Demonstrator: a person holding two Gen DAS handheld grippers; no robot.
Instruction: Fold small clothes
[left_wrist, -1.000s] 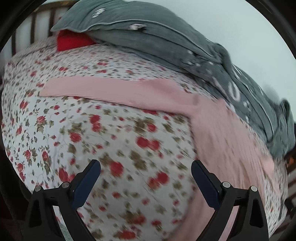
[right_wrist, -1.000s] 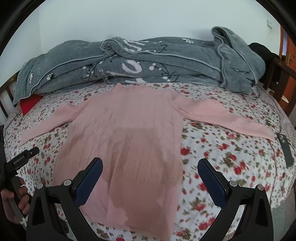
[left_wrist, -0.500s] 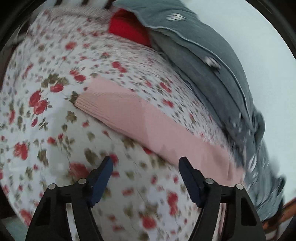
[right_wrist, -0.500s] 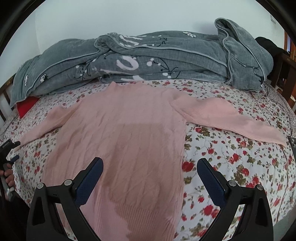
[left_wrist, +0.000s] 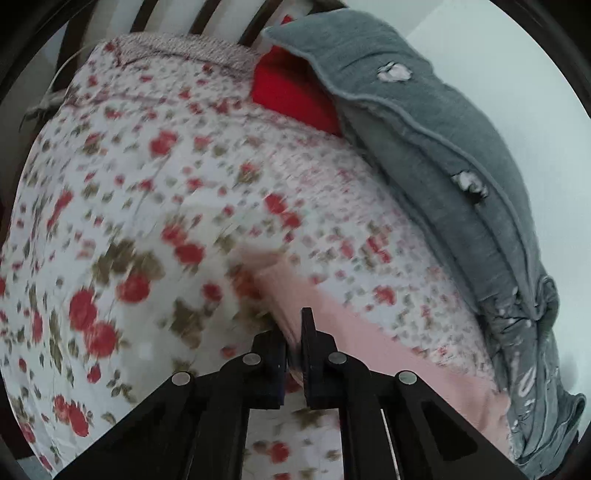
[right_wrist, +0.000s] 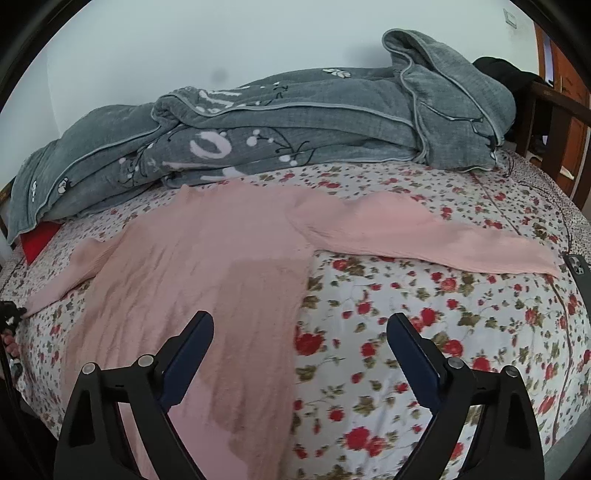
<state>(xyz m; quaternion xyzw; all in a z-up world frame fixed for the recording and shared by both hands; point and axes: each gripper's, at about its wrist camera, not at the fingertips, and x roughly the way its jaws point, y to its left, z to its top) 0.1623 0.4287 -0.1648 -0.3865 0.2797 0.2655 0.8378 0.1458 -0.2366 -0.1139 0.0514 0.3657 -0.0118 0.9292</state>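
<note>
A pink knit sweater (right_wrist: 207, 266) lies flat on the floral bedsheet (right_wrist: 461, 332), both sleeves spread out. My left gripper (left_wrist: 293, 332) is shut on the cuff end of the sweater's left sleeve (left_wrist: 388, 347); it shows at the far left edge of the right wrist view (right_wrist: 9, 314). My right gripper (right_wrist: 299, 332) is open and empty, hovering above the sweater's lower right hem. The right sleeve (right_wrist: 424, 232) stretches out to the right.
A grey rumpled quilt (right_wrist: 295, 129) lies along the back of the bed by the wall. A red item (left_wrist: 291, 92) sits under its left end near the slatted headboard (left_wrist: 207, 18). A dark phone (right_wrist: 580, 269) lies at the bed's right edge.
My left gripper has closed from open onto the left sleeve cuff. My right gripper has moved closer in over the sweater and stays open.
</note>
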